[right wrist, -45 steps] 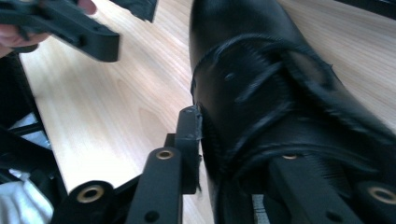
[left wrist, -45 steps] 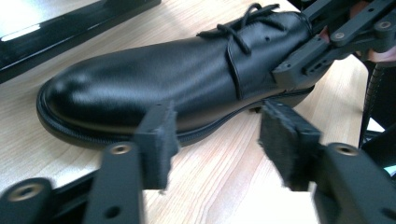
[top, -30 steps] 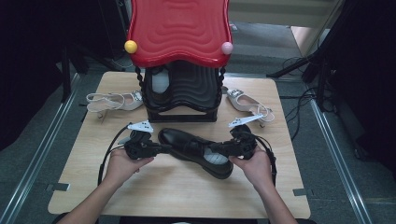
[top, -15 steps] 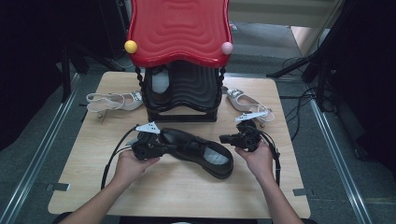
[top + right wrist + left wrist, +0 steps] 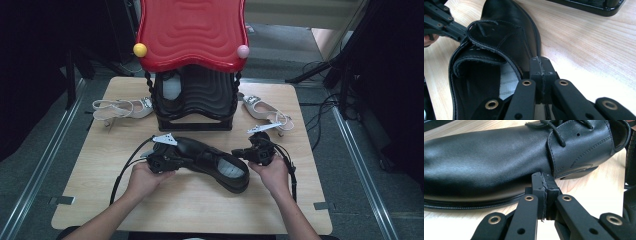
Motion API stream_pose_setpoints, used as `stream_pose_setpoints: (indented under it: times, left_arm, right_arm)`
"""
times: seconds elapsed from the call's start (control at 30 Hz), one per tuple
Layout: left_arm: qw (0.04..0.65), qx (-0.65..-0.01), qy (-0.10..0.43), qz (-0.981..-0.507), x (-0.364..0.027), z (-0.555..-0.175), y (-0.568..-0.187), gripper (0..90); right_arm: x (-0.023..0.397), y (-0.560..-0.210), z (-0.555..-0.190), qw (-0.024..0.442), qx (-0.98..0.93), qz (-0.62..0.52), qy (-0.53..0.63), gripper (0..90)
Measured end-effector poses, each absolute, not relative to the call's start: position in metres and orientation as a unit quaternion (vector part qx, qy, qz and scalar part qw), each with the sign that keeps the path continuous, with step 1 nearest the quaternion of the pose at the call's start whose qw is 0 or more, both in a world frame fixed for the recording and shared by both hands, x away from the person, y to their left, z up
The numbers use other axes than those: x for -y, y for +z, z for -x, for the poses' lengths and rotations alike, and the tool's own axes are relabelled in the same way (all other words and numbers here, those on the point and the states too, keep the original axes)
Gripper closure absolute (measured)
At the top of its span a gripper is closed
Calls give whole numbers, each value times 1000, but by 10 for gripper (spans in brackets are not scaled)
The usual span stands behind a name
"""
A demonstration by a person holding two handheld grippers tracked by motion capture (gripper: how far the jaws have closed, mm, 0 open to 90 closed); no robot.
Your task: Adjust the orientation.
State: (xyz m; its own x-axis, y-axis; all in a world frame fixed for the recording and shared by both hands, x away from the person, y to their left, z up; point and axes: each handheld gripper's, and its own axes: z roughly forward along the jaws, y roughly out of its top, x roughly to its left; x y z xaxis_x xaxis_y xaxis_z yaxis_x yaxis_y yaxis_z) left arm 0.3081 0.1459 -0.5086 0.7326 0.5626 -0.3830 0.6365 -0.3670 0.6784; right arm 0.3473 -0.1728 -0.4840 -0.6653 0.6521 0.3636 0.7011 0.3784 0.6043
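A black lace-up dress shoe (image 5: pixel 210 159) lies on the wooden table (image 5: pixel 200 210), toe to the left and opening to the right. My left gripper (image 5: pixel 172 160) sits at the toe end. Its jaws are shut pad to pad (image 5: pixel 543 183), with nothing between them, right beside the shoe's side (image 5: pixel 486 162). My right gripper (image 5: pixel 242 153) is at the heel end, also shut with nothing held. Its closed tips (image 5: pixel 540 65) rest by the rim of the shoe's opening (image 5: pixel 496 53). A hand holds each gripper.
A black shoe rack (image 5: pixel 195 100) with a red wavy top (image 5: pixel 192 30) stands at the back centre. A white sandal (image 5: pixel 120 107) lies to its left and another (image 5: pixel 262 112) to its right. Cables trail from both grippers over the table.
Both grippers have sunk a little toward the table. The left one has moved right, in against the toe end. The shoe has stayed where it was.
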Motion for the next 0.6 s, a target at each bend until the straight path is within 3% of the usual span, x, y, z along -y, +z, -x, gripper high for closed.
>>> stream_pose_setpoints:
  times: [0.6]
  left_arm:
    - [442, -374, -48, -814, -151, -319, -510, 896]
  right_arm:
    - [164, -484, -316, 51, 834, 403, -373, 900]
